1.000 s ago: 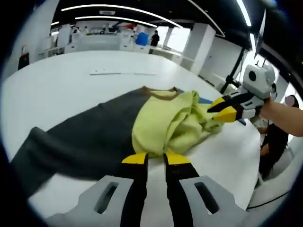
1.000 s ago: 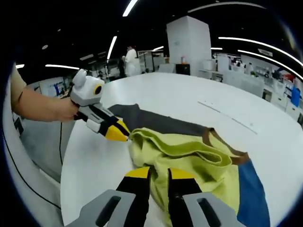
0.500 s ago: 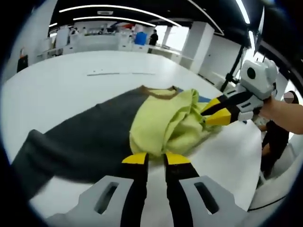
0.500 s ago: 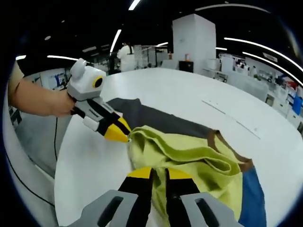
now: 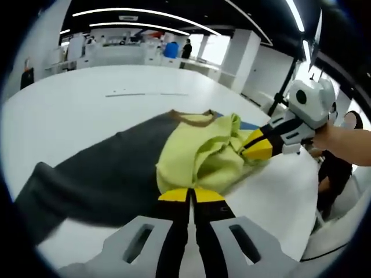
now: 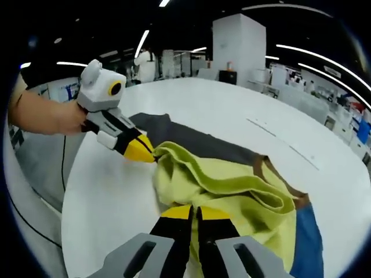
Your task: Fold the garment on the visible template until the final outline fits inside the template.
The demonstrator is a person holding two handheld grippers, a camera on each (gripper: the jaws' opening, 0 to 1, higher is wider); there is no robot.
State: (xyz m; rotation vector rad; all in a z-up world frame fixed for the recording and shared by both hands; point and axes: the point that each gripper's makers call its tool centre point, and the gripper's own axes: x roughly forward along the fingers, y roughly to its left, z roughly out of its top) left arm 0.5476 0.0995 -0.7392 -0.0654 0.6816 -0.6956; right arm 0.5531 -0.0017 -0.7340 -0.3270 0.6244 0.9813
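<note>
On the white counter lies the garment, a shirt with a yellow-green body, a dark grey sleeve stretching away across the surface, a brown collar band and a blue panel at its far side. Left gripper, seen from its own view, is clenched on the near edge of the yellow-green cloth, jaws pressed together; in the right gripper view it enters from the left and pinches a raised fold. Right gripper is likewise clamped on the cloth edge just in front of its tips, and appears in the left gripper view coming from the right, held by a hand. Between the two grips the yellow-green part is bunched and lifted into loose folds over the flat grey portion.

Progress, as judged: one fold of the body is under way but not laid down or smoothed. The grey sleeve remains fully extended, so the outline is still wide. A thin line on the counter may mark the template; whether the garment fits inside cannot be told. Several folds appear to remain.
</note>
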